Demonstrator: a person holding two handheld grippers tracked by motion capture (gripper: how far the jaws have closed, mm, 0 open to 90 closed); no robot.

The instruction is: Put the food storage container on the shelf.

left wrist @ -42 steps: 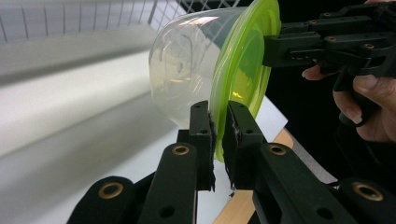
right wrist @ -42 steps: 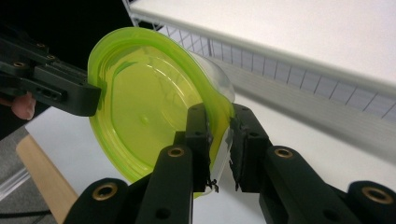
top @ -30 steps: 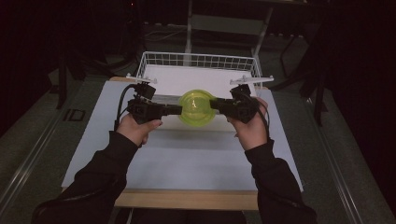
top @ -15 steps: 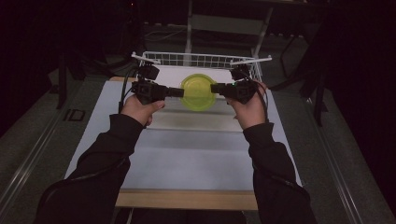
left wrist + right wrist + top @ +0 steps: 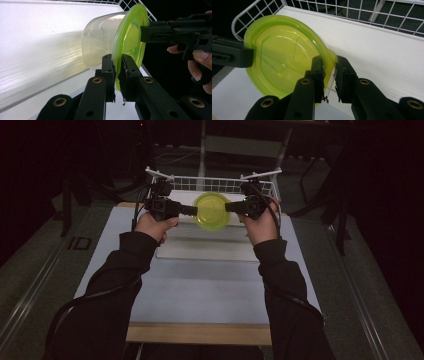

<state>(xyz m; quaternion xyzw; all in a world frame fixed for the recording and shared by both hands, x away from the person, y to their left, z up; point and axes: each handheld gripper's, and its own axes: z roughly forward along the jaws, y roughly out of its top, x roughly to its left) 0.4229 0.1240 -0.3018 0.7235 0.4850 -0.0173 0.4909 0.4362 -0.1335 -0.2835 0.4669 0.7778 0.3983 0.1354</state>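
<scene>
The left gripper is clamping its two black jaws tight on the rim of the green lid, the rim's edge pinched between the pads, and the right gripper is doing the same on the opposite side, its jaws nearly together around the lid's small tab. In the high view the left gripper and the right gripper are pointing at each other from either side, each one gripped in a hand, with the round clear container hanging in the air between them, its green lid facing up toward the camera. In the left gripper view the container's clear body is showing behind the lid, lifted off the surface. The container is hovering over the near edge of the white wire basket, which is sitting at the far end of the table; the basket's white floor is lying just below and beyond the lid. The person's dark sleeves are reaching forward from the near side of the table.
</scene>
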